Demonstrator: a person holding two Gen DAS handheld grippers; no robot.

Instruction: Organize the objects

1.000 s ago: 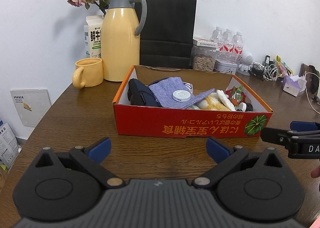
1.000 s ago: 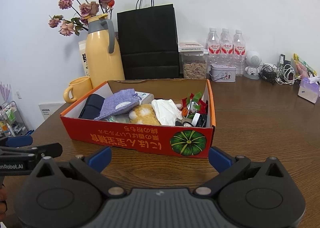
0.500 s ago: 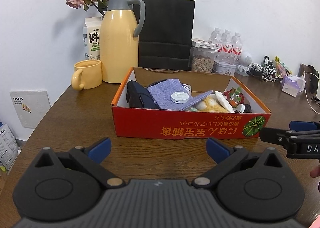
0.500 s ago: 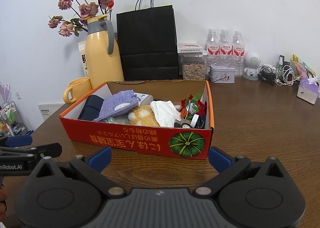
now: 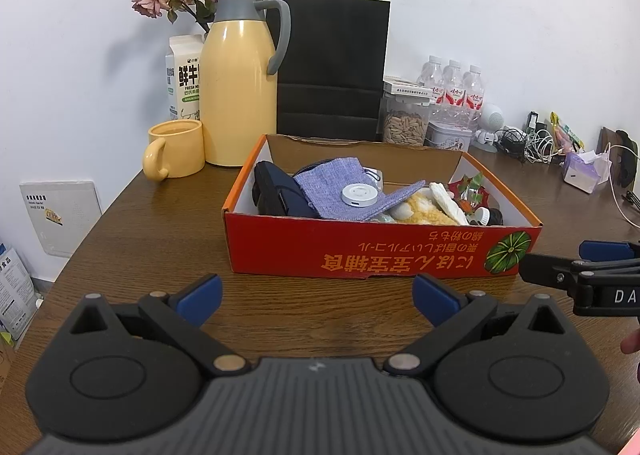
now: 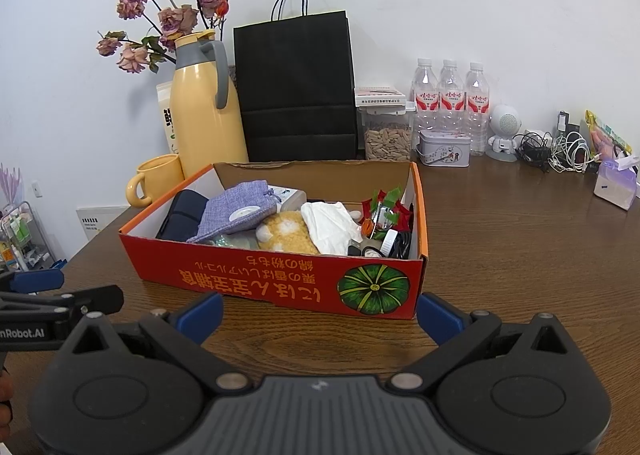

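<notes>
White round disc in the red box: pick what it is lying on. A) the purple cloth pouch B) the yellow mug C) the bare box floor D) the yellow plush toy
A: in the left wrist view the white disc sits on top of the purple cloth pouch, which lies inside the red box.

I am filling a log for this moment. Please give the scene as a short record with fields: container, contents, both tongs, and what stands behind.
container: red box, open, on table
contents: blue pouch with white disc on it, dark case, yellow plush, tissue
left tongs: open, empty, before the box
right tongs: open, empty, before the box
behind: jug, mug, black bag
</notes>
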